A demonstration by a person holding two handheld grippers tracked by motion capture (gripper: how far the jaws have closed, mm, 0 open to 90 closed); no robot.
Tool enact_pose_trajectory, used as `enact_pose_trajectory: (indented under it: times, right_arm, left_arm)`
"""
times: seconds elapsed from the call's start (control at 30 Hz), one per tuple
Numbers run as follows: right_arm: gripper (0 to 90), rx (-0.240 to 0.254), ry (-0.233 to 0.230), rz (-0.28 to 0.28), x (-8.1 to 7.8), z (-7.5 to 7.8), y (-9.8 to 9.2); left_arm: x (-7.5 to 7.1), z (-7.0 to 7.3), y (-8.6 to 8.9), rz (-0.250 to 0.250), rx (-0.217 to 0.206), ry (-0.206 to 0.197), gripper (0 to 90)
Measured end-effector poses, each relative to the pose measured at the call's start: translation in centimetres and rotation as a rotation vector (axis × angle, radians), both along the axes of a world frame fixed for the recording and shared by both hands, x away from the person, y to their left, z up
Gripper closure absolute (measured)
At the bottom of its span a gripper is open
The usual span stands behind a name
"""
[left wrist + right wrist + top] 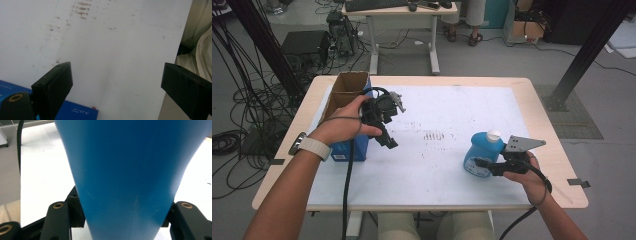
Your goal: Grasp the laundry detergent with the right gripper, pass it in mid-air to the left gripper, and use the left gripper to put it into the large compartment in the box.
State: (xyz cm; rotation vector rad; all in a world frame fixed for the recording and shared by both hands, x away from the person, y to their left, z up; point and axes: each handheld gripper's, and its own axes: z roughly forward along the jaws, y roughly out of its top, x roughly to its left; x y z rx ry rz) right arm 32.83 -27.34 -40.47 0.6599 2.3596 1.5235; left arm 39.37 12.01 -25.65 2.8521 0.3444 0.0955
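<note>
Right tongs (486, 165) clamped on a blue bottle (482, 152) standing on the bench (437, 165), left tongs (388, 137) wide apart, holding nothing, a blue box (349, 150) just beside them

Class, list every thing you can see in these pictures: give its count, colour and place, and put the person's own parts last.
Plastic bottle: one, blue with white cap, table's right, clamped in the right tongs.
Open cardboard box: one, brown inside, blue outside, table's left.
Mat: one, white, smudged, covering the table.
Wooden table: one, light.
Desk: one, pale, behind, with keyboard.
Left tongs: black, open, beside the box.
Right tongs: black, shut on the bottle.
Wristwatch: one, pale strap, left wrist.
</note>
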Motion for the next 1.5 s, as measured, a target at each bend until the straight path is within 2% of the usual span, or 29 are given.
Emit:
enact_pose_trajectory:
  times: [1.5]
  right_arm:
    - [42.4,0.013,0.002,-0.001,0.02,-0.05,0.02]
  left_arm:
    - [-0.05,0.06,-0.21,-0.002,0.006,0.0,10.6]
